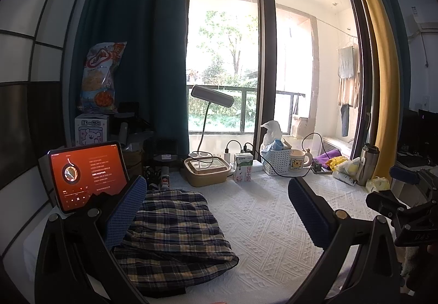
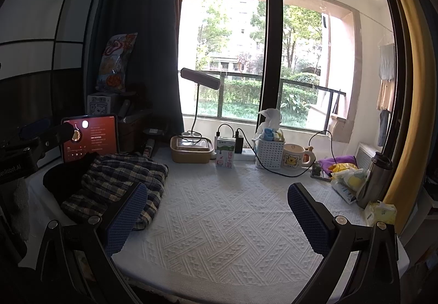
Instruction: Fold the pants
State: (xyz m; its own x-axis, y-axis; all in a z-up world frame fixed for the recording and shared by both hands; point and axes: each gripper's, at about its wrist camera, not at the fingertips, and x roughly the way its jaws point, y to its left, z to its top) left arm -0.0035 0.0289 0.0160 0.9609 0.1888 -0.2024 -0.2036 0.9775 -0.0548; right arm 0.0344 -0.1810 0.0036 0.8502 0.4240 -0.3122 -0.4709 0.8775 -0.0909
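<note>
Right wrist: white basket [image 2: 269,152] of packets

Worktop [image 2: 219,235] under white textured cloth, items on it.
Folded plaid pants [image 1: 175,235] by left tool's left finger; ahead along far edge: tablet [image 1: 87,175], lidded box [image 1: 206,170], milk carton [image 1: 243,171], white basket [image 1: 276,161], mug [image 1: 298,163], steel flask [image 1: 366,164].

pants [image 1: 175,238] on table [image 2: 219,235], left | tablet [image 1: 87,175] behind | mug [image 2: 294,160] far right
</note>
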